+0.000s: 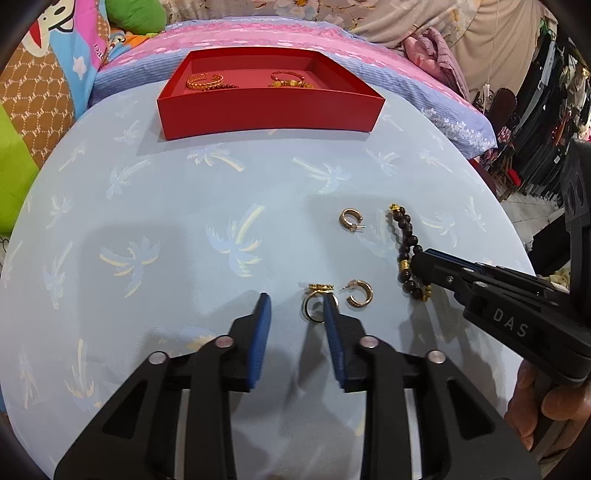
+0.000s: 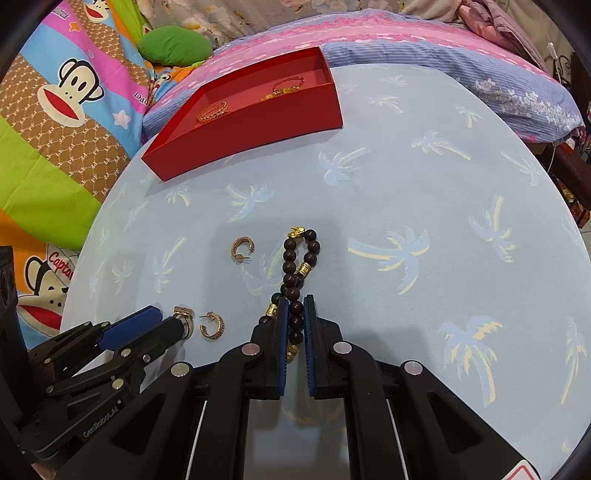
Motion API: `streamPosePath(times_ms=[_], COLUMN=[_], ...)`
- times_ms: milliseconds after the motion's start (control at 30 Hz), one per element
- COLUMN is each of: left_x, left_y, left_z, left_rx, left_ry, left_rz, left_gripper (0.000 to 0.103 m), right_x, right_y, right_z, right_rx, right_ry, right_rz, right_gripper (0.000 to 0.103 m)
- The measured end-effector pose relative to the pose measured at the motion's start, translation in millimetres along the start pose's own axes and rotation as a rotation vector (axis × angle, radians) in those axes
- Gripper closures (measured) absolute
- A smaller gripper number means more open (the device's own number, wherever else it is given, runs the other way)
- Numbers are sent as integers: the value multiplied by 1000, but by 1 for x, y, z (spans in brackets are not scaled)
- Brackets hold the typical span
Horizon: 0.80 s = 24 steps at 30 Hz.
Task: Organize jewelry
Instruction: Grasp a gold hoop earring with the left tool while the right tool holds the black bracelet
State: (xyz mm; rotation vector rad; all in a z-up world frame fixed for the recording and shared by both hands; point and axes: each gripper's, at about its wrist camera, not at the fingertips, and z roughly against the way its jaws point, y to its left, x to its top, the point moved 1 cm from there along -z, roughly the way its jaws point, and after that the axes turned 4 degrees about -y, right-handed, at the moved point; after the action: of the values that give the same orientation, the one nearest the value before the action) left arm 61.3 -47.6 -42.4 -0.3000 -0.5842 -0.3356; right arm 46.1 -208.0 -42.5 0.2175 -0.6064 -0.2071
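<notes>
A dark bead bracelet with gold charms (image 2: 295,273) lies on the light-blue table; it also shows in the left wrist view (image 1: 406,243). My right gripper (image 2: 296,306) is shut on the bracelet's near strand, seen from the side in the left wrist view (image 1: 421,260). My left gripper (image 1: 297,302) is open, its right finger against a gold ring (image 1: 314,301), which also shows in the right wrist view (image 2: 184,317). Two gold hoop earrings (image 1: 352,219) (image 1: 360,291) lie loose. A red tray (image 1: 266,114) at the back holds gold bangles (image 1: 205,81) (image 1: 290,79).
The round table has a palm-print cloth (image 1: 184,206). Behind the tray is a bed with pink and purple bedding (image 1: 258,33) and cartoon-print pillows (image 2: 66,96). The table edge drops off at the right, towards a clothes rack (image 1: 535,122).
</notes>
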Motion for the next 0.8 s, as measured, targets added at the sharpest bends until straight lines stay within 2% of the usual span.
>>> streamPosePath(times_ms=[100, 267, 367, 533, 800], left_x=[2, 2, 2, 2, 7], left_y=[1, -6, -13, -20, -18], left_z=[-1, -3, -6, -6, 2], left_rx=[3, 4, -4, -35, -69], left_ry=[-1, 0, -1, -5, -13], left_rz=[-5, -28, -53, -75, -46], left_gripper=[90, 90, 97, 98, 99], right_x=[0, 0, 0, 2, 8], right_y=[1, 1, 2, 1, 1], right_z=[0, 0, 0, 1, 12], right_rx=[3, 2, 1, 4, 21], right_ry=[1, 1, 1, -2, -32], right_rz=[2, 2, 1, -3, -6], right_gripper=[95, 95, 95, 95, 95])
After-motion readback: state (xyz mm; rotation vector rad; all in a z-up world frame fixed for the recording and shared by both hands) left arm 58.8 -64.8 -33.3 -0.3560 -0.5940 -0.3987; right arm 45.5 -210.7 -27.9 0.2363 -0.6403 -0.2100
